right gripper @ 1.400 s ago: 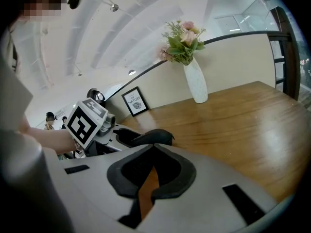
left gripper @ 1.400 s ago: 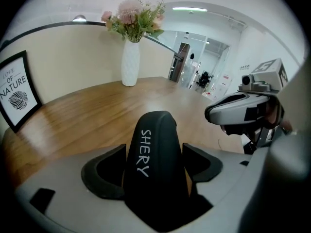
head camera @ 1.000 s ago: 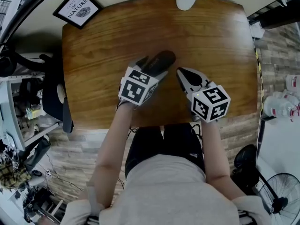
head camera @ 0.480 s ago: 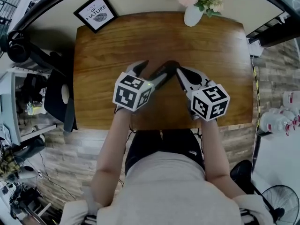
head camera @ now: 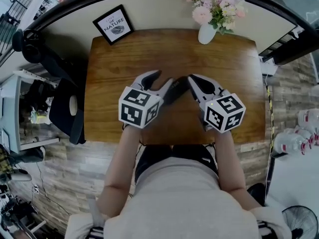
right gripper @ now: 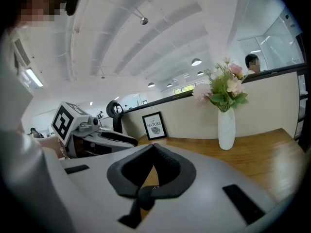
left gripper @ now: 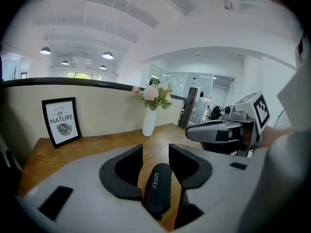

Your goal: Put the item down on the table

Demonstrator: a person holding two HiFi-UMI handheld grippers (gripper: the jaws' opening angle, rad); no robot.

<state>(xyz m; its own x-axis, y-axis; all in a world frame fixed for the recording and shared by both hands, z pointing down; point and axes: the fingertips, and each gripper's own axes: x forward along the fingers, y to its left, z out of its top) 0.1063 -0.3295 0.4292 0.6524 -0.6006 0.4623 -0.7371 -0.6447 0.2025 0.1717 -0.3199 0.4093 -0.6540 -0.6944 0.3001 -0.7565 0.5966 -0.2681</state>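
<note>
Black oblong case (left gripper: 156, 188) lettered SHERY, lengthwise between left gripper (left gripper: 155, 149) jaws.

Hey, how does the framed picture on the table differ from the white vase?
The framed picture is flat, rectangular, black-edged, with print; the vase is rounded, plain white. The vase holds pink flowers, the framed picture nothing. The framed picture stands at the table's far left corner, the vase further right. Both stand along the back edge.

Head view: steeply down onto tabletop (head camera: 224, 83). Both gripper views: low, close, facing 12 o'clock, sharing vase (left gripper: 148, 123) and framed print (left gripper: 61, 122).
</note>
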